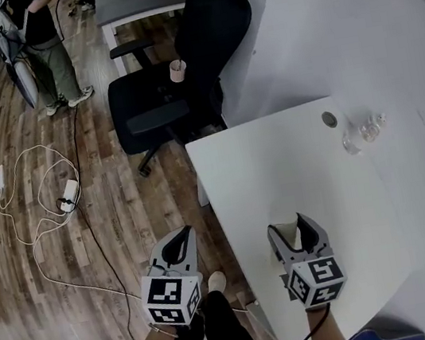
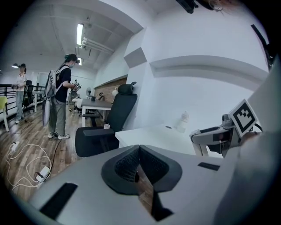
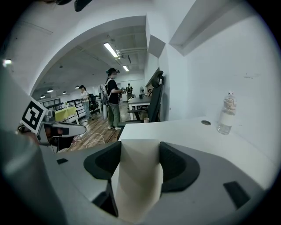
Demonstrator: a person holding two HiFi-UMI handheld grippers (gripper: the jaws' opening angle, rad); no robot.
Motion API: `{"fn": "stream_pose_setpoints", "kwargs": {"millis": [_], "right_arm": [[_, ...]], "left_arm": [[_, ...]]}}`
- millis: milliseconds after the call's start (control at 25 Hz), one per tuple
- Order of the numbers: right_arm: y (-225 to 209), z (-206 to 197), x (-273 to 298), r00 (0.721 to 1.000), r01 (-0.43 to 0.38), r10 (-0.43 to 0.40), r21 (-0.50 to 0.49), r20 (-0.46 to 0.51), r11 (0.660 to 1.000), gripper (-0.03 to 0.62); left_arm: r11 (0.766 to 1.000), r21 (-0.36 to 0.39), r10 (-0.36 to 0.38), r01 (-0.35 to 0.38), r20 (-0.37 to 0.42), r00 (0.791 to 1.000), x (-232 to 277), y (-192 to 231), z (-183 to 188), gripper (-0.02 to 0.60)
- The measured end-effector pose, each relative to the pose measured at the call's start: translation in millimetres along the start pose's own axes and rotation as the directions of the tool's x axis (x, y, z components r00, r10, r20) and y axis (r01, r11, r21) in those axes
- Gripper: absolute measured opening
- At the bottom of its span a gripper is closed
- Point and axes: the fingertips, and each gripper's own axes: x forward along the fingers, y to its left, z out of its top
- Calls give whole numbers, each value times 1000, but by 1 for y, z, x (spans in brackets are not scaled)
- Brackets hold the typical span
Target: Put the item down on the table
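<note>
So, got the item pinched in the right gripper, jaws clenched on its two sides. Looks cream-white and creased, maybe folded paper or thin card, poking out past the fingertips and running back down between the pads. Hangs over the near part of the table, close to its left edge. Not put down yet by the look of it, though can't really judge contact with the top from the head view.

Off to the left, the left gripper, held past the table's edge over the wood floor. Jaws pressed tight together there, nothing between them. Roughly level with the right one and well apart from it.

Further along the table, toward the far right corner: a clear bottle, upright going by the right gripper view. Just beside it, a round grey cap set in the tabletop.

Beyond the far left corner: a black chair, with a pinkish cup on or right by it, can't tell which. Way back on the floor, a person standing, plus a white cable looped around a power strip.
</note>
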Motion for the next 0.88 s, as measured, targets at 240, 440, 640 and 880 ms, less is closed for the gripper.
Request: {"fn": "stream_pose_setpoints", "kwargs": {"millis": [240,440,640,880], "right_arm": [[3,-1,11,1000,-14,13,-22,-22,1000,295],[5,-5,21,998,-29,28,-34,-49,999,295],[10,-7,32,996,-54,50,-42,-77,998,293],[10,-10,40,993,-63,57,-56,-107,996,293]], "left_arm": [[1000,-12,-5,4,-29,1000,3,2,-7,17],[999,-33,-10,8,-41,999,5,3,-14,17],[999,-42,-3,1,-51,999,4,10,-17,17],[999,-44,-4,1,-60,998,8,12,-19,17]]}}
